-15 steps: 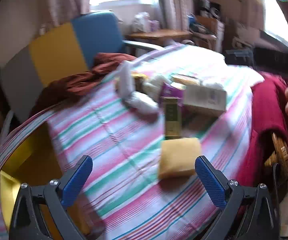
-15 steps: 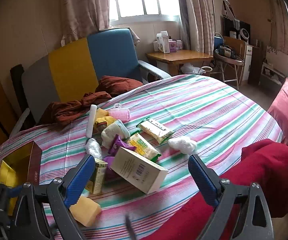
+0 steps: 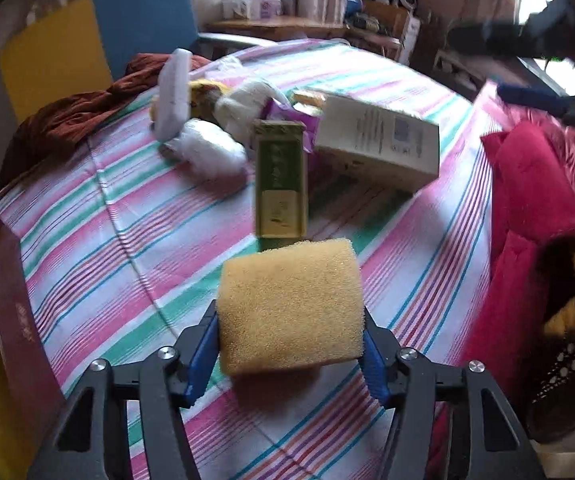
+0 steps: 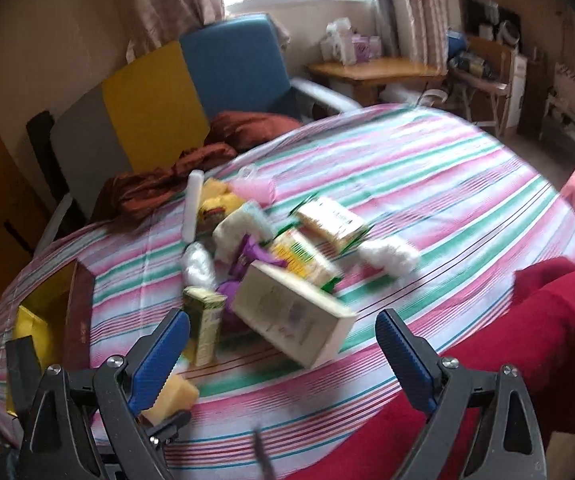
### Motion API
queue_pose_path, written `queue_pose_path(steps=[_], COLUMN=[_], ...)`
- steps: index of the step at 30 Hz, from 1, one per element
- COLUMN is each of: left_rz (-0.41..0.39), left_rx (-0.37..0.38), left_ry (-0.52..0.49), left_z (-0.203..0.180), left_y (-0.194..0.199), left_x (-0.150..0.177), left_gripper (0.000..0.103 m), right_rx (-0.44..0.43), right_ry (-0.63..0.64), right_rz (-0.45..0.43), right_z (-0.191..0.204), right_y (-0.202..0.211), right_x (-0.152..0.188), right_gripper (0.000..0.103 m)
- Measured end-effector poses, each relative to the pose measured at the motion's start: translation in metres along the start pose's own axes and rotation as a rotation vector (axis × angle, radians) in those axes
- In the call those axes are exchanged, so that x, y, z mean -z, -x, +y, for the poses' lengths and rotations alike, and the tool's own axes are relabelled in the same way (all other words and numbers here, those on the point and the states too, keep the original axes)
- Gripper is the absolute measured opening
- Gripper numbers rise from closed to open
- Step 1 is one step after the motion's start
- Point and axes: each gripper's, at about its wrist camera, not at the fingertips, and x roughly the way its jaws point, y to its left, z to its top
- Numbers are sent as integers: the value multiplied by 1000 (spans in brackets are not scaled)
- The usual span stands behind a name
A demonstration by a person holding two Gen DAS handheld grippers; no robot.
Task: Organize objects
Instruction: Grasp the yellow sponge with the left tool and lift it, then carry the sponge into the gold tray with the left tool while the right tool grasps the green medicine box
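My left gripper point(image 3: 290, 354) has its jaws clamped on the yellow sponge point(image 3: 290, 306), green box point(image 3: 280, 178) just ahead; my right gripper point(image 4: 281, 356) hangs spread wide, cream box point(image 4: 293, 314) straight ahead.

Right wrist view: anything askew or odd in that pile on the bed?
Yes. The large beige box sits tilted, its far end propped on the purple packet and snack packs rather than flat on the striped sheet. The rest is a loose heap; nothing looks spilled or damaged, though blur limits detail.
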Motion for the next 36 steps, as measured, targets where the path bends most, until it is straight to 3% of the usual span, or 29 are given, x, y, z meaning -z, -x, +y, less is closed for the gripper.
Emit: queue_pose_path(steps=[6,14,20,23,24,25,29,36], left_rz=[-106,-203,-265,-281,-284,-285,-290,-298], left_rx=[-26,-84,-130,-153,-162,-169,-195,-241], left_ry=[69,216,291,321,331,344,381,444], left_z=[22,60,85,94,97,101,112,131], left_y=[41,93,129,140,142,144,150,164], left_x=[9,25,40,48,51,54,63,77], left_gripper=[61,62,62,62,62,62,62,62], right_rx=[-94,-54,16,36,43,38,53,-26], right_ry=[19,-38,-42,-21,-12,-4,51,198], right_rz=[145,286,301,296,296,297,267,196], right_z=[33,63,69,70,70,70,74,105], right_y=[-30,-90,-119,-127,-129,-130,-121,-90], right_x=[-2,3,7,10,12,13,13,19], right_gripper=[94,85,73,57,46,43,40,40])
